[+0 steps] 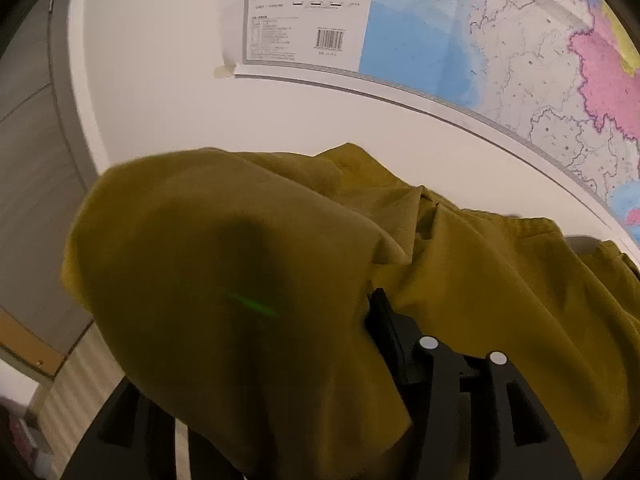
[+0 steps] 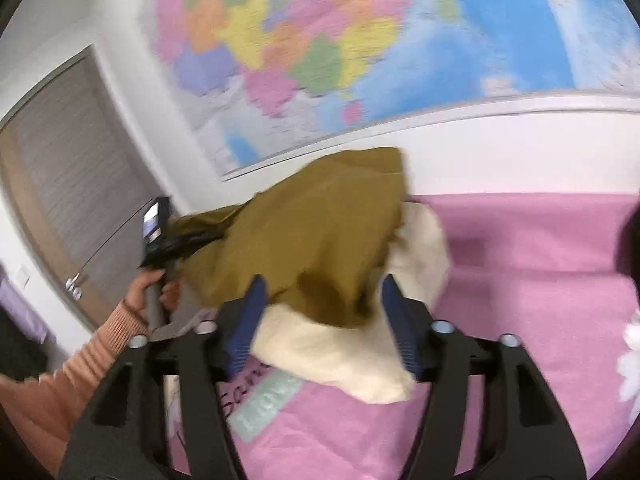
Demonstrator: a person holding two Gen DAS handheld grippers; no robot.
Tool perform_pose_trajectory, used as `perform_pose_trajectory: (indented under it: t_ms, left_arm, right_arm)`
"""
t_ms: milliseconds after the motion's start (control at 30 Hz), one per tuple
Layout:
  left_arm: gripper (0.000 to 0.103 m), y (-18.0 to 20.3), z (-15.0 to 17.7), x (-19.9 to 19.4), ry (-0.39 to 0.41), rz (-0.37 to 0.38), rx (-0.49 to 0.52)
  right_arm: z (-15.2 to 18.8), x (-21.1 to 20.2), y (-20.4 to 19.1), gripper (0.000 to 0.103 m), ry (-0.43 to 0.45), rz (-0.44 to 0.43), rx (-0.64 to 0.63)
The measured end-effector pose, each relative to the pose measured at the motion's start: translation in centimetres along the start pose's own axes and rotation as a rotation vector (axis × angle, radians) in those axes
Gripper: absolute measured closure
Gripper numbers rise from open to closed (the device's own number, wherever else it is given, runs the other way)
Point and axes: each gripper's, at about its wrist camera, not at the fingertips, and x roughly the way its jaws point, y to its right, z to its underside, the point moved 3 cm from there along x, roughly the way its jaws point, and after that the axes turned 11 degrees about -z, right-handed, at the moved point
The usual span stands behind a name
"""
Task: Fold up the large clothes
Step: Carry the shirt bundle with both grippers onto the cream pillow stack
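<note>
Right wrist view shows the right gripper with fingers wide apart, holding nothing, just behind the mustard garment, which hangs raised above a pink bed and a cream cloth. The left gripper, held in a hand, has the garment's far end; in the left wrist view the cloth drapes over its fingers, so I cannot tell whether they are clamped. The risk, as I judge it: the bunched fabric slips from the left gripper, or the right closes on the cream cloth too.
</note>
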Motion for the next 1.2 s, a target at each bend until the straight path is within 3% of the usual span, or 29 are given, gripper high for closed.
perform_pose_trajectory:
  t_ms: [33,133,167,200,233,300,400,500,567,667,733,800,833,933,967,1000,1067,1200]
  left_arm:
    - [0.053,0.0,0.2,-0.6,0.005,-0.017,0.008]
    - [0.053,-0.8,0.9,-2.9,0.018,0.006,-0.028]
    - [0.051,-1.4,1.2,-3.8,0.029,0.028,-0.049]
    - [0.051,-2.2,1.7,-5.1,0.042,0.050,-0.081]
    - [0.050,-2.7,2.2,-6.2,0.052,0.072,-0.099]
    - [0.048,-2.6,3.4,-8.1,0.077,0.098,-0.099]
    - [0.041,-0.5,4.8,-8.9,0.097,0.117,-0.030]
    - [0.040,2.1,5.8,-6.4,0.078,0.046,0.050]
    - [0.040,2.9,6.0,-4.6,0.064,0.006,0.060]
    - [0.039,2.9,5.9,-3.6,0.056,0.001,0.051]
    - [0.039,2.7,6.1,-4.0,0.052,0.000,0.049]
    - [0.040,2.2,6.4,-4.6,0.051,0.005,0.036]
    - [0.041,1.8,6.4,-5.4,0.060,0.031,0.020]
    - [0.040,1.7,6.3,-8.6,0.136,0.095,0.002]
    - [0.040,2.1,6.3,-9.8,0.161,0.143,0.005]
    - [0.040,2.7,6.4,-10.6,0.175,0.180,0.013]
    - [0.037,4.7,7.0,-12.1,0.194,0.252,0.054]
    - [0.036,8.2,8.3,-11.8,0.160,0.314,0.107]
  right_arm:
    - [0.6,-2.6,1.8,0.029,-0.017,0.010,0.011]
    - [1.5,2.7,3.1,0.032,-0.085,-0.037,0.038]
    - [1.7,4.2,2.7,0.044,-0.097,-0.039,0.036]
    - [1.6,5.2,2.5,0.070,-0.117,-0.092,0.022]
    - [1.2,6.5,1.8,0.082,-0.137,-0.118,0.008]
    - [0.1,7.9,-1.1,0.092,-0.140,-0.103,-0.066]
    - [-2.2,3.9,-5.2,0.100,-0.035,-0.063,-0.240]
    - [-1.8,3.6,-6.0,0.100,-0.052,-0.002,-0.290]
    - [0.9,6.0,-4.5,0.100,-0.200,0.033,-0.264]
    - [3.8,7.9,-2.3,0.094,-0.332,0.055,-0.185]
    - [3.4,6.9,-2.0,0.092,-0.303,0.054,-0.172]
    - [1.9,4.4,-2.7,0.091,-0.221,0.026,-0.171]
    - [1.2,3.7,-3.4,0.091,-0.187,0.025,-0.185]
    - [-1.0,3.5,-5.7,0.076,-0.118,0.005,-0.228]
    - [-1.7,4.4,-6.4,0.067,-0.113,0.020,-0.253]
    - [-2.0,5.0,-6.8,0.064,-0.112,0.037,-0.271]
    - [-2.9,8.1,-6.8,0.065,-0.133,0.032,-0.260]
    - [-3.1,13.0,-4.0,0.065,-0.208,0.045,-0.135]
